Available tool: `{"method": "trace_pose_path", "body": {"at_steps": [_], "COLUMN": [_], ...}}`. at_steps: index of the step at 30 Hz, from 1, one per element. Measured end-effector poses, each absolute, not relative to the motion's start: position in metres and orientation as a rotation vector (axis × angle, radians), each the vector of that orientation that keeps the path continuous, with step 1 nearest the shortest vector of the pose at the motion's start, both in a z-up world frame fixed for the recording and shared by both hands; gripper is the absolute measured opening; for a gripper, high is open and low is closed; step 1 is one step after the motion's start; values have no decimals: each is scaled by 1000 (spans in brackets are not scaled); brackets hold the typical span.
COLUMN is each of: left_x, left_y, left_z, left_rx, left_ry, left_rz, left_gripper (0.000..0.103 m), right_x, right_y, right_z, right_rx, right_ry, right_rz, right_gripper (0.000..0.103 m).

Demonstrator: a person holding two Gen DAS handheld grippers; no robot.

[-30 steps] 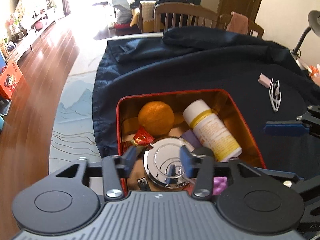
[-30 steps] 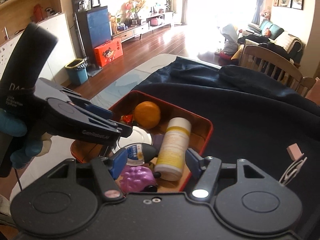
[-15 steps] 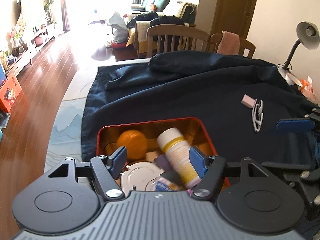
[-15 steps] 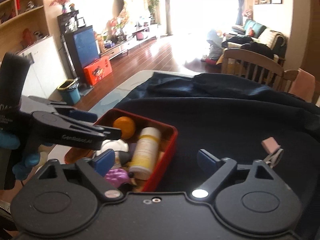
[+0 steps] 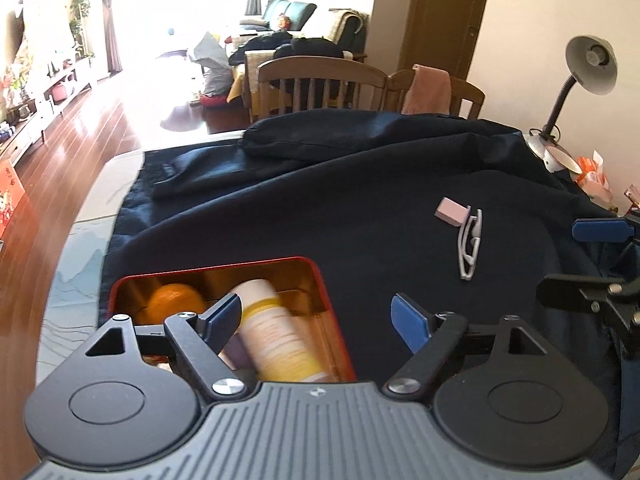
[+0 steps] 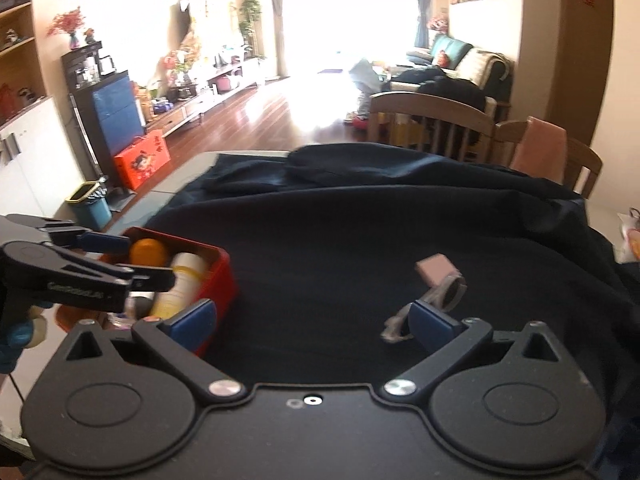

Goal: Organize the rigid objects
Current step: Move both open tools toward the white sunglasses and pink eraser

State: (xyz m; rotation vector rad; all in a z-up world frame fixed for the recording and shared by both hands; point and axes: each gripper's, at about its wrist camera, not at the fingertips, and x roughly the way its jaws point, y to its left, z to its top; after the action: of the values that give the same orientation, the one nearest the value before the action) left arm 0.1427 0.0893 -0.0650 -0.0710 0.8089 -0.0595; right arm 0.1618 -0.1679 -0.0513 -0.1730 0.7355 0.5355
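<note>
Both the left gripper (image 5: pixel 316 316) and right gripper (image 6: pixel 314 318) gape empty above a dark cloth (image 5: pixel 360 208), wooden chairs (image 5: pixel 320 84) behind.

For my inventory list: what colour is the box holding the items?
Red box, seen best in the left wrist view.

The left gripper (image 5: pixel 316 320) is hiding the near half of the red tin (image 5: pixel 324 280) — its white bottle (image 5: pixel 276 344) is appearing motion-blurred.
</note>
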Motion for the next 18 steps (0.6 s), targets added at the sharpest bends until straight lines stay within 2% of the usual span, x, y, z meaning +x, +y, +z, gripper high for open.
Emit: {"method": "trace_pose_path", "body": {"at_steps": [18], "left_x": [200], "left_y": [4], "left_z": [-72], "left_rx": [-46], "left_ry": [825], "left_rz": [-92], "left_gripper": [82], "right_x": [234], "right_y": [-252], "right_z": [-82], "right_rx": [-204], "right_ry": [761], "right_rz": [460], "right_gripper": [102]}}
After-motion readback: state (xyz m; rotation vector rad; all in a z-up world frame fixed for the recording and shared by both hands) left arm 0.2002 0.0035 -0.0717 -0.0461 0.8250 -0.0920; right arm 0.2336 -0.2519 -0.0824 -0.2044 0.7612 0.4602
